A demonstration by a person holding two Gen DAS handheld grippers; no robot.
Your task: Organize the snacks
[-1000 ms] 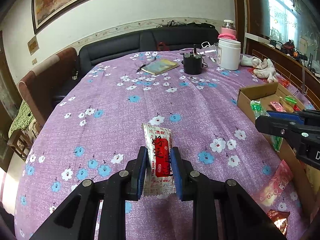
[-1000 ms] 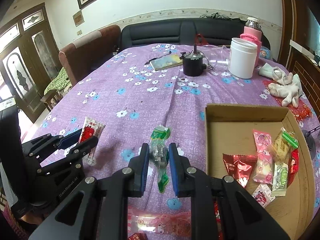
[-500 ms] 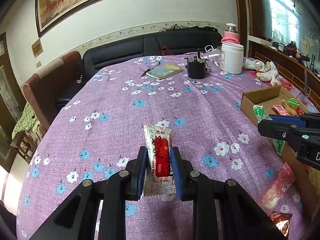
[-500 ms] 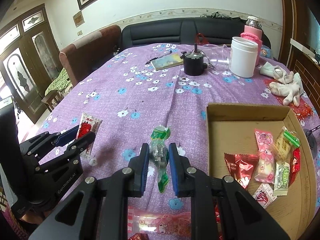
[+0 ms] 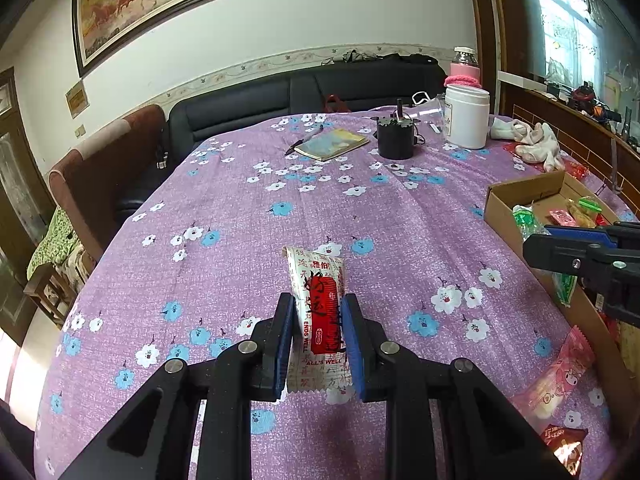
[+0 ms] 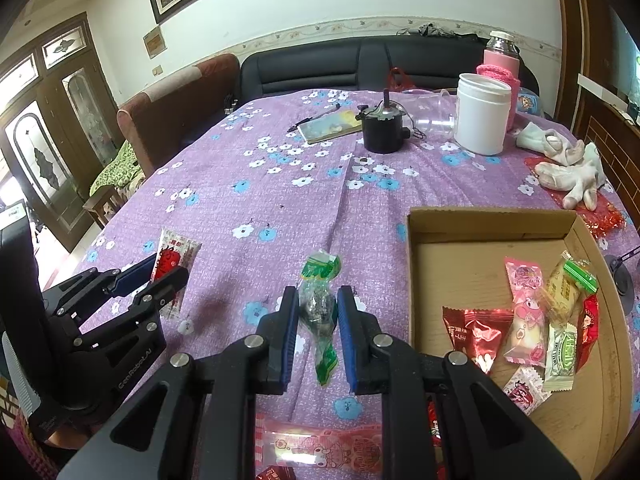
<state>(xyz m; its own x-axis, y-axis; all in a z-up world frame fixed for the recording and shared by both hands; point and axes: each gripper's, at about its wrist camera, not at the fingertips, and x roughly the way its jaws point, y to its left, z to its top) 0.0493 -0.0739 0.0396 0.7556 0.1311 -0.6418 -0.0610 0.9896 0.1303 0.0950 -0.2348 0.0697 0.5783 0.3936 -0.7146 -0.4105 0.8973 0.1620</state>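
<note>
My left gripper (image 5: 316, 320) is shut on a white and red snack packet (image 5: 320, 312) and holds it upright above the purple flowered tablecloth (image 5: 320, 208). It also shows at the left of the right wrist view (image 6: 160, 276). My right gripper (image 6: 318, 312) is shut on a clear and green candy packet (image 6: 318, 304), held above the cloth just left of the cardboard box (image 6: 492, 216). The box holds several wrapped snacks (image 6: 524, 312).
A pink snack packet (image 6: 320, 446) and a red one (image 5: 564, 440) lie on the cloth near me. At the far end stand a black pot (image 6: 382, 128), a white jar (image 6: 482, 118), a notebook (image 6: 332, 124) and white gloves (image 6: 568, 168).
Both grippers have risen a little and drawn back with their packets still held; the view of the table is wider.
</note>
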